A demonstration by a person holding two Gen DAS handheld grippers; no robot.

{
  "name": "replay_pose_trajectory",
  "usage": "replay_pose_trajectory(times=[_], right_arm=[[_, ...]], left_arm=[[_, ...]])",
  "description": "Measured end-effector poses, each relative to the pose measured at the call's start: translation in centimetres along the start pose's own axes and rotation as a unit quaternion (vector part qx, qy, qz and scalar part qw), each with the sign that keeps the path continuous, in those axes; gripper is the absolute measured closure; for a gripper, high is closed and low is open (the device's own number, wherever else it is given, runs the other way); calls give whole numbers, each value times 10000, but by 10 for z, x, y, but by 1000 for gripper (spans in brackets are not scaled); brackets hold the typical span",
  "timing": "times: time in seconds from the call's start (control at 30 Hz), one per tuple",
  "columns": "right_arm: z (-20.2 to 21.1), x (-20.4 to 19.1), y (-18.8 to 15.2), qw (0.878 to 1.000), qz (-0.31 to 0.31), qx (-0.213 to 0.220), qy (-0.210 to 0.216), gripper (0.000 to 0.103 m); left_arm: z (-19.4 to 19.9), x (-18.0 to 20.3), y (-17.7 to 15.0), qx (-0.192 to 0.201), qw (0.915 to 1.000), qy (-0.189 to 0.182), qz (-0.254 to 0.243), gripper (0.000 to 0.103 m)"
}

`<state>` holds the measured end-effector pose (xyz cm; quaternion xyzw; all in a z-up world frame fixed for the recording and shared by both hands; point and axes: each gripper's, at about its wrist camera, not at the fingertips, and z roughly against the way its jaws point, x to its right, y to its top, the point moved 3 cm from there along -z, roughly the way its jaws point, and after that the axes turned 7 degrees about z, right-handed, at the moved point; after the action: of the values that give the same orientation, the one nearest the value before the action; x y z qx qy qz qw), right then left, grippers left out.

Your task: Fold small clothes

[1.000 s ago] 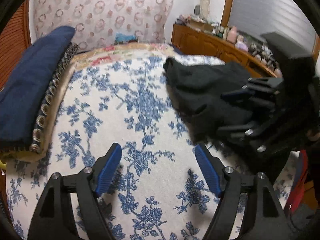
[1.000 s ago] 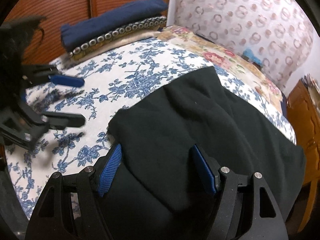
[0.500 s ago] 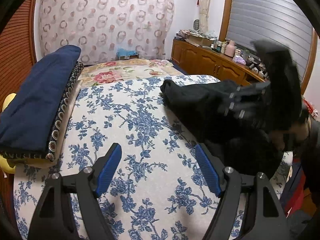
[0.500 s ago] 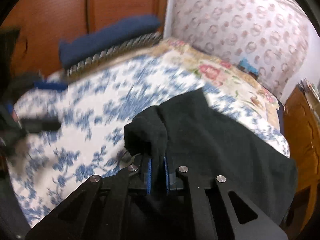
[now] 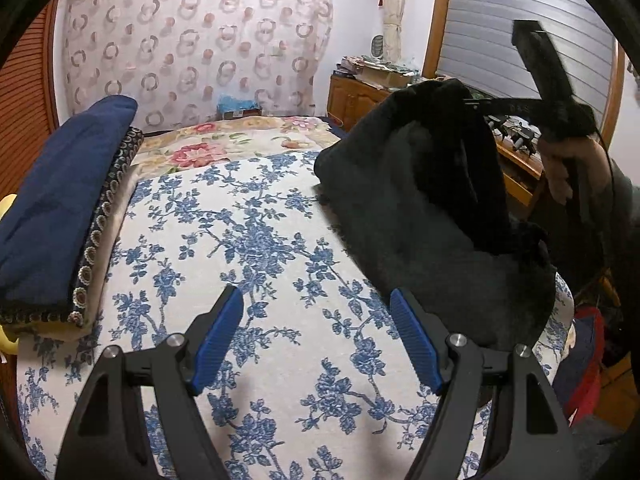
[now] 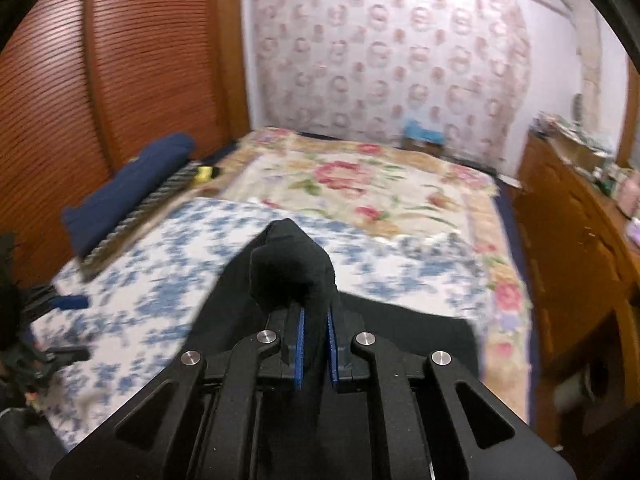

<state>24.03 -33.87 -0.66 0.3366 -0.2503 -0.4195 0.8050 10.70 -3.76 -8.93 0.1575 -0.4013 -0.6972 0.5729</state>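
Black garment (image 5: pixel 432 216) partly lifted off the bed (image 5: pixel 248 248), one bunched corner raised high at the right of the left wrist view, the rest draping down onto the blue-flowered sheet (image 5: pixel 224 216) near the bed's right edge. Same garment (image 6: pixel 292 268) seen in the right wrist view as a rounded wad of cloth poking up out of the right tongs (image 6: pixel 316 344), blue pads (image 6: pixel 298 344) clenched tight on the fabric with only a thin fold between them, more of the black cloth spread below and behind. Right tongs held up in a person's hand (image 5: pixel 568 168), visible at the far right of the left wrist view. Left tongs (image 5: pixel 316 340) released and wide apart, blue pads (image 5: pixel 218 336) hovering over bare sheet with nothing between them, just beside the garment's lower hem but not touching it; also glimpsed small and blurred at the left edge of the right wrist view (image 6: pixel 60 328). Folded navy blanket (image 5: pixel 60 200) stacked on a patterned cushion edge along the bed's left side, well apart from the garment. Beyond the blue sheet, a cream cover with pink roses (image 6: pixel 352 184). Behind that, a curtain with ring motifs (image 5: pixel 192 44); wooden dresser (image 6: pixel 576 240) to the right, ribbed wooden doors (image 6: pixel 120 80) to the left.
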Motion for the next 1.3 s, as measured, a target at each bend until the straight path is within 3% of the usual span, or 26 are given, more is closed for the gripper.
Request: replay_pose_trajectory(times=[0.1, 0.17, 0.23, 0.3, 0.4, 0.77, 1.3], right_arm=[[-12, 32, -6, 9960, -51, -501, -739, 97], [-19, 46, -14, 9895, 19, -731, -1246, 91], [-21, 54, -27, 9876, -46, -824, -1335, 65], [-18, 55, -37, 9884, -66, -794, -1295, 54], [-6, 46, -52, 9893, -3, -689, -1283, 53], [54, -28, -123, 9975, 224, -382, -556, 53], [71, -49, -182, 9974, 114, -595, -379, 53]], left_arm=[[-2, 4, -1, -41, 10000, -27, -48, 27], [-3, 7, -2, -66, 9999, -51, -72, 27], [-4, 9, -3, -87, 9999, -71, -96, 27], [-6, 11, -4, -116, 9998, -92, -101, 27], [-8, 16, -5, -149, 9998, -91, -137, 27], [-17, 40, -12, -264, 9989, -248, -282, 27], [-27, 60, -22, -436, 9976, -308, -445, 27]])
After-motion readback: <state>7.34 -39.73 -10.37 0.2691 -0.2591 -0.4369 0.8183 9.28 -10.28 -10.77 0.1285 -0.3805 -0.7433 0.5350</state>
